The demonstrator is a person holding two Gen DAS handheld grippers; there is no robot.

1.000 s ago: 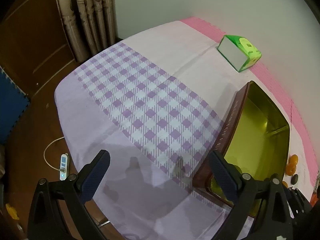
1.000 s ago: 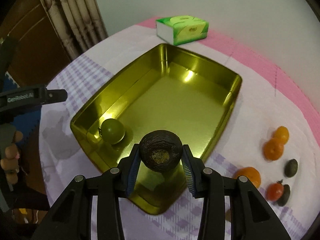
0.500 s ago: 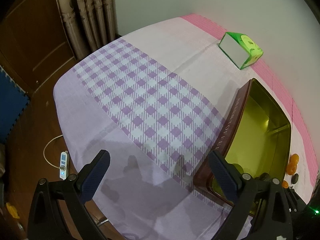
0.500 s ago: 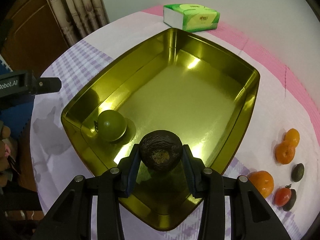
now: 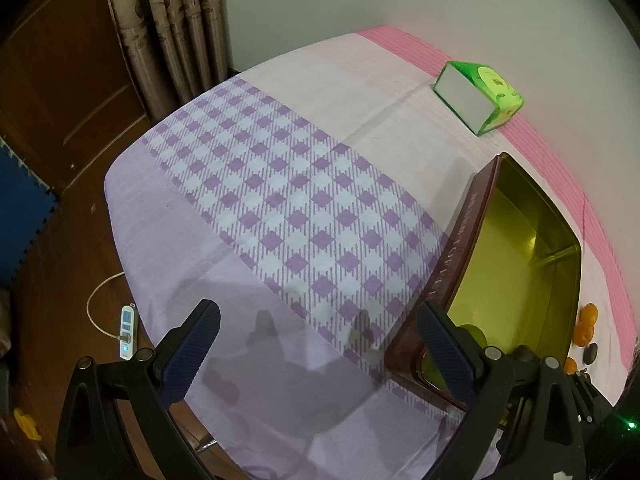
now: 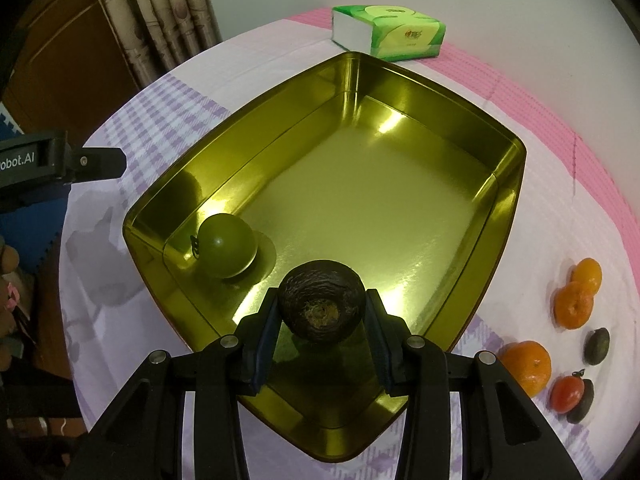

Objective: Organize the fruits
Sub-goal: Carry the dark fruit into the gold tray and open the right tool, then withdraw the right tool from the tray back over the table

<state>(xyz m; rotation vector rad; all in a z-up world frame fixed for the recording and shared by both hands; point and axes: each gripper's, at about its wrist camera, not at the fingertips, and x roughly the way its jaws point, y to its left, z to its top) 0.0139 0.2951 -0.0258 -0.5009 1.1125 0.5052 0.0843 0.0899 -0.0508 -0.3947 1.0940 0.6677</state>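
Observation:
My right gripper (image 6: 322,312) is shut on a dark brown wrinkled fruit (image 6: 321,307), held over the near part of the gold tin (image 6: 508,204). A green round fruit (image 6: 227,245) lies inside the tin at its left corner. To the right of the tin on the cloth lie several fruits: oranges (image 6: 574,304), a red tomato (image 6: 567,394) and a small dark fruit (image 6: 597,346). My left gripper (image 5: 316,356) is open above the checked cloth (image 5: 280,208), left of the tin (image 5: 460,248), holding nothing.
A green tissue box (image 6: 390,32) stands behind the tin near the wall. The table edge curves off to the left, with a wooden floor, a power strip (image 5: 127,332) and curtains (image 5: 176,28) beyond. The left gripper's body (image 6: 48,164) shows at the left of the right wrist view.
My right gripper with the dark fruit has moved forward and lower over the tin, which now looks larger. The left gripper has stayed put.

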